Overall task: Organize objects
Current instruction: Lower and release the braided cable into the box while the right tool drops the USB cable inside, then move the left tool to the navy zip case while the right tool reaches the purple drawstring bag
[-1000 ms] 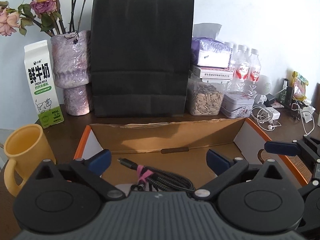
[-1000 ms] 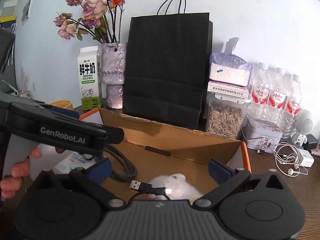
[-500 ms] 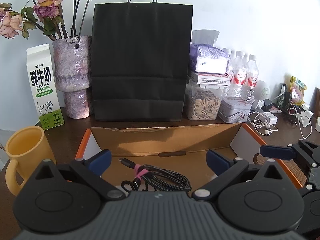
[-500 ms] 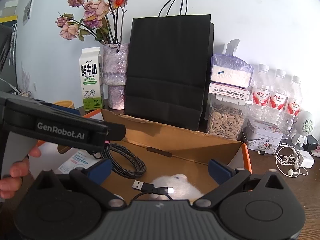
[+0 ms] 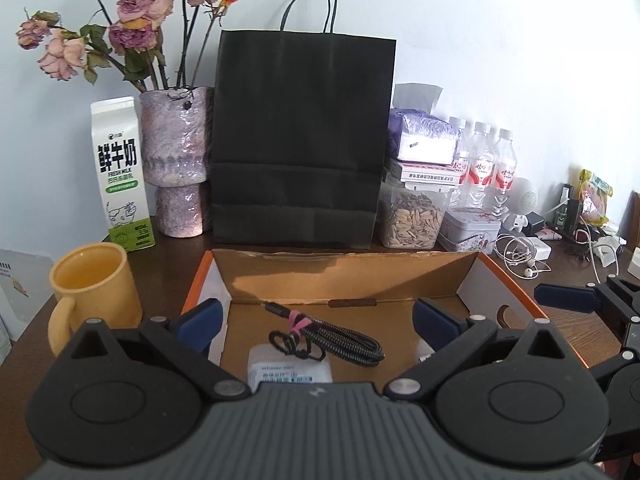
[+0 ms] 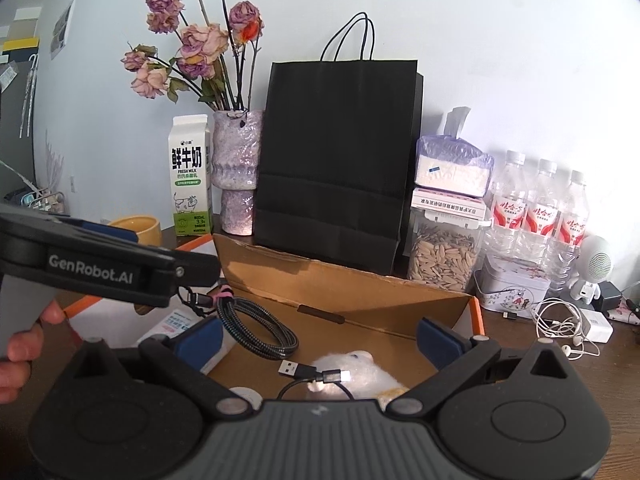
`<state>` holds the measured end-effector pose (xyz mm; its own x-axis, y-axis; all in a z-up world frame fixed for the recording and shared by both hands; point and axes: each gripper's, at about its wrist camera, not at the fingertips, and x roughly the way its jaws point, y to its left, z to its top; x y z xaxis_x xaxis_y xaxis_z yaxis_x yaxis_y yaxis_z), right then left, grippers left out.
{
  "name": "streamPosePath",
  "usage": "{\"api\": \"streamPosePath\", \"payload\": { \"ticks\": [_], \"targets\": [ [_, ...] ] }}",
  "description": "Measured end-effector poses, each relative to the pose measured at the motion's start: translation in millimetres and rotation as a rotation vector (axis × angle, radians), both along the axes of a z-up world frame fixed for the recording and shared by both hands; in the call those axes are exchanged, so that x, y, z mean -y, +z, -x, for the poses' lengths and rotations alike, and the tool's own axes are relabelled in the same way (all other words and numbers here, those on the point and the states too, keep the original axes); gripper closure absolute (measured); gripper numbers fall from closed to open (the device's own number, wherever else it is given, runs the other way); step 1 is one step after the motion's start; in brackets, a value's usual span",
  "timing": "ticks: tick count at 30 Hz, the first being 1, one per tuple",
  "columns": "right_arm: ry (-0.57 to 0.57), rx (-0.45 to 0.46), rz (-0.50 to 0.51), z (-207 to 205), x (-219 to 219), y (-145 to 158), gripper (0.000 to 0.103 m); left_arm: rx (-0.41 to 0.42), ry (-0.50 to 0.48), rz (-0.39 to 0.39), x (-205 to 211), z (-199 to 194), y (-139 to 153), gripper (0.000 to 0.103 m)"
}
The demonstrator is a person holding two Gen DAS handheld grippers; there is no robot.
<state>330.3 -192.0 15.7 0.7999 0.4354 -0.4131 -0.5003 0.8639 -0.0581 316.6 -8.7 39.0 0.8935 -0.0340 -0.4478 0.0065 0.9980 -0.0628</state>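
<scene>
left gripper [image 5: 316, 322]: I had its fingers spread wide, nothing between them, hovering over the near end of the cardboard box [image 5: 344, 276].
right gripper [image 6: 318, 338]: jaws wide apart too, empty, over the same box from the right.
braided cable [image 5: 340, 340]: coiled, pink tie on it, lying on the box floor, left of centre.
white packet [image 5: 288, 368]: flat in the box, right beside the coil.
white fluffy toy [image 6: 352, 372]: in the box in front of my right fingers, a short black USB cable [image 6: 308, 372] draped over it.
yellow mug [image 5: 94, 288]: sat on the table just left of the box.
black paper bag [image 5: 300, 140]: stood upright behind the box.
</scene>
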Motion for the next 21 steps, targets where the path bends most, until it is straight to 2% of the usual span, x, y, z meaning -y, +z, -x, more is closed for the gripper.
{"api": "streamPosePath", "payload": {
  "ticks": [8,21],
  "targets": [
    [-0.007,-0.006,0.002,37.6,7.4,1.8,0.000,0.003,0.007,0.016,0.4,46.0,1.3,0.000],
    [-0.041,-0.054,-0.022,118.7,27.4,-11.3,0.000,-0.026,0.017,0.016,5.0,119.5,-15.5,0.000]
  ]
}}
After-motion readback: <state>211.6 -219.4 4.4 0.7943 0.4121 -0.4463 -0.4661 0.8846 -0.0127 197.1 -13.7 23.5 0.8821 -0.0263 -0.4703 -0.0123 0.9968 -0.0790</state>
